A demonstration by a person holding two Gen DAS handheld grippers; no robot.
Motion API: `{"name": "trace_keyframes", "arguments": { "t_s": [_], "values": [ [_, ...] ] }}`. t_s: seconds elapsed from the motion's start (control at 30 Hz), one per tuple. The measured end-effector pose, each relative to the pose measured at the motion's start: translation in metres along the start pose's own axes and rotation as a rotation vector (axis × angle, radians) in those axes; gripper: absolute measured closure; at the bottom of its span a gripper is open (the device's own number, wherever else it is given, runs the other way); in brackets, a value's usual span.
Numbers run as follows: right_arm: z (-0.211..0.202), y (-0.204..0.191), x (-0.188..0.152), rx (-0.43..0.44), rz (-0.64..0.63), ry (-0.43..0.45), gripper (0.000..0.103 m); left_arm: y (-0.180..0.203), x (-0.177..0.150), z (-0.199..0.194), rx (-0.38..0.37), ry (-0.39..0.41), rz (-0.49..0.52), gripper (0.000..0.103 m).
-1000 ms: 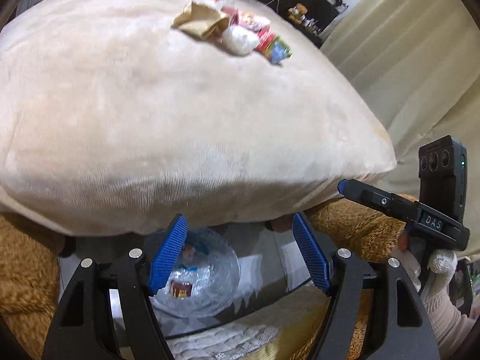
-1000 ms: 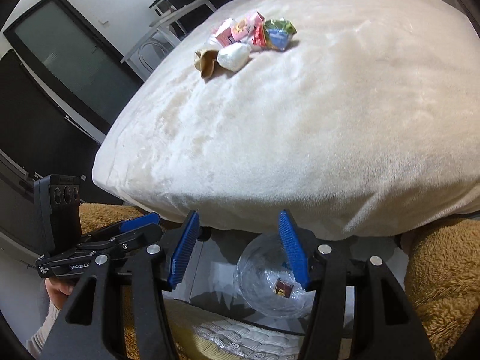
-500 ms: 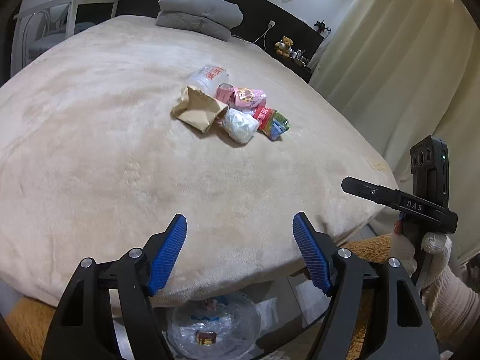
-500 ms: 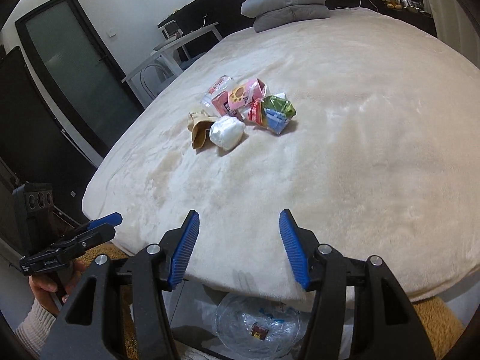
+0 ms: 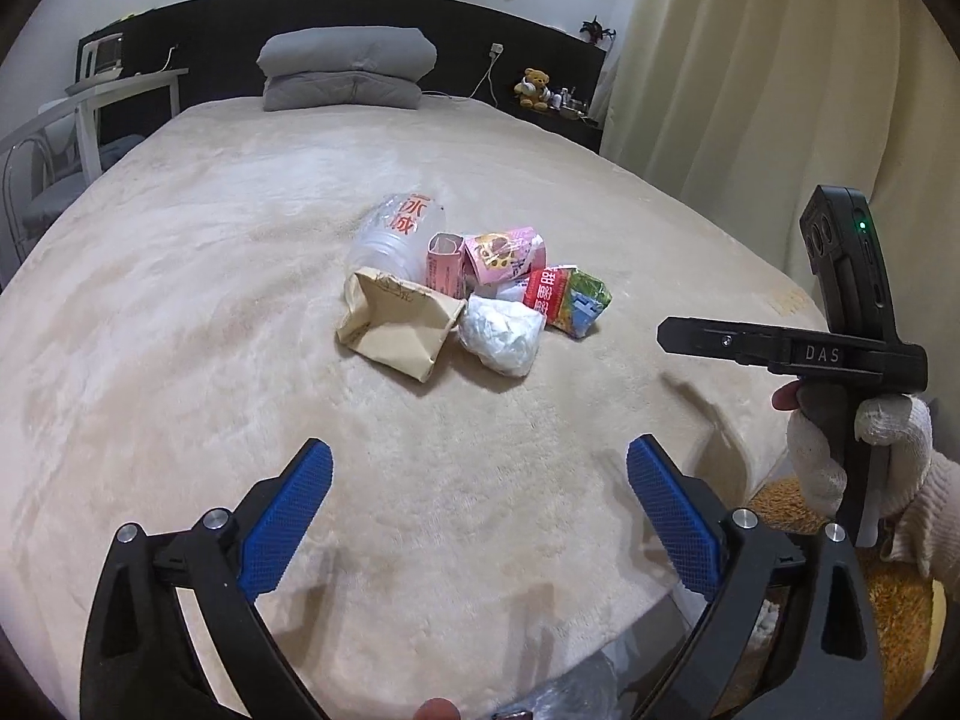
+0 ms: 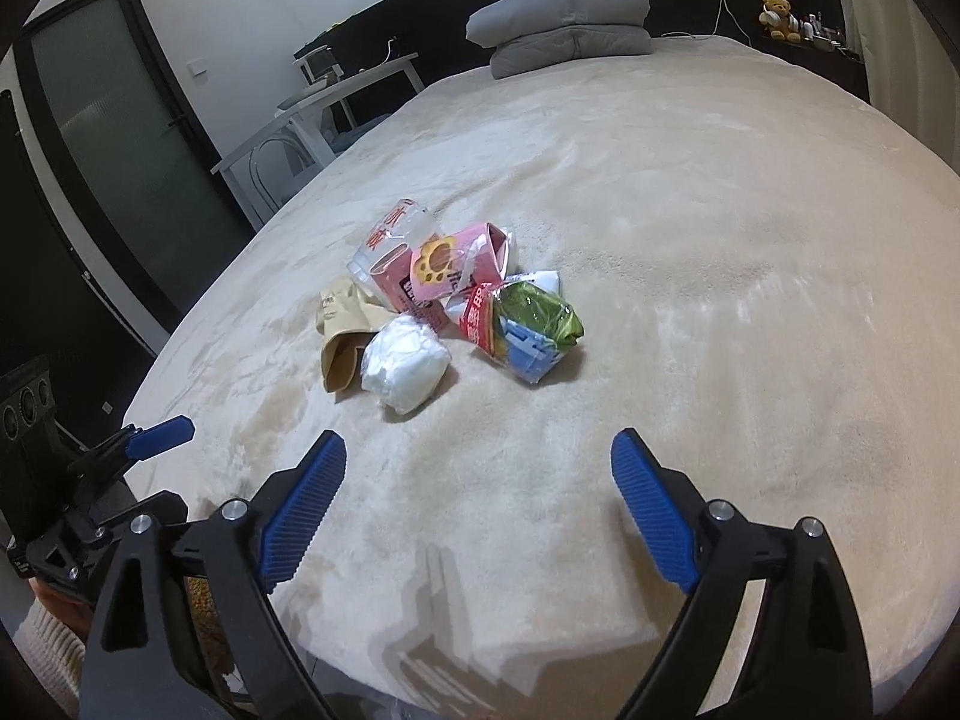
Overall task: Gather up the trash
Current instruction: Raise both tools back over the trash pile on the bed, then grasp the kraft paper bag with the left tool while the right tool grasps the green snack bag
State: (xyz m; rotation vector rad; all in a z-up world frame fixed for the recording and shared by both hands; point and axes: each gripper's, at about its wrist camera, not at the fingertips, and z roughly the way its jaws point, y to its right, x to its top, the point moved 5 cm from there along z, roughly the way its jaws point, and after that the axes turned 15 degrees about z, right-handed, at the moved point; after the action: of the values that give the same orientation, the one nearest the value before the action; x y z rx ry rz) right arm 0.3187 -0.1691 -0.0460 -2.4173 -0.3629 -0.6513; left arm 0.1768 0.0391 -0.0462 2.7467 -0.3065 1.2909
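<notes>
A heap of trash lies mid-bed: a brown paper bag [image 5: 396, 324] [image 6: 342, 330], a white crumpled wad [image 5: 501, 333] [image 6: 405, 363], a clear plastic bottle [image 5: 399, 234] [image 6: 390, 237], pink cartons [image 5: 501, 252] [image 6: 444, 273] and a red-green wrapper [image 5: 570, 297] [image 6: 525, 321]. My left gripper [image 5: 480, 483] is open and empty, above the bed's near edge, short of the heap. My right gripper [image 6: 477, 471] is open and empty, also short of the heap. The right gripper also shows at the right of the left wrist view [image 5: 792, 351], the left gripper at the left of the right wrist view [image 6: 120, 450].
The cream blanket covers the bed [image 5: 180, 300] [image 6: 720, 240]. Grey folded pillows [image 5: 348, 69] [image 6: 567, 21] lie at the headboard. A white desk and chair [image 5: 90, 120] [image 6: 300, 120] stand left. Curtains [image 5: 780, 90] hang right. A clear plastic bag's edge [image 5: 570, 696] shows below the bed's foot.
Both grippers rose from below the bed's edge, where a plastic bag lay on the floor, to above the blanket, facing the trash heap. Both stayed open.
</notes>
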Motion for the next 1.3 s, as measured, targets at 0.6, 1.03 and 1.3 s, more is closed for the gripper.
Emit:
{"name": "trace_keyframes", "arguments": {
  "t_s": [0.6, 1.03, 1.3],
  "values": [
    [0.076, 0.003, 0.043, -0.095, 0.059, -0.007, 0.010, -0.041, 0.026, 0.071, 0.086, -0.028, 0.160, 0.007],
    [0.093, 0.003, 0.050, -0.125, 0.085, -0.020, 0.016, -0.060, 0.026, 0.113, 0.077, -0.085, 0.180, 0.007],
    [0.089, 0.003, 0.047, -0.142, 0.060, -0.034, 0.040, -0.067, 0.035, 0.116, 0.041, -0.050, 0.155, 0.007]
  ]
}}
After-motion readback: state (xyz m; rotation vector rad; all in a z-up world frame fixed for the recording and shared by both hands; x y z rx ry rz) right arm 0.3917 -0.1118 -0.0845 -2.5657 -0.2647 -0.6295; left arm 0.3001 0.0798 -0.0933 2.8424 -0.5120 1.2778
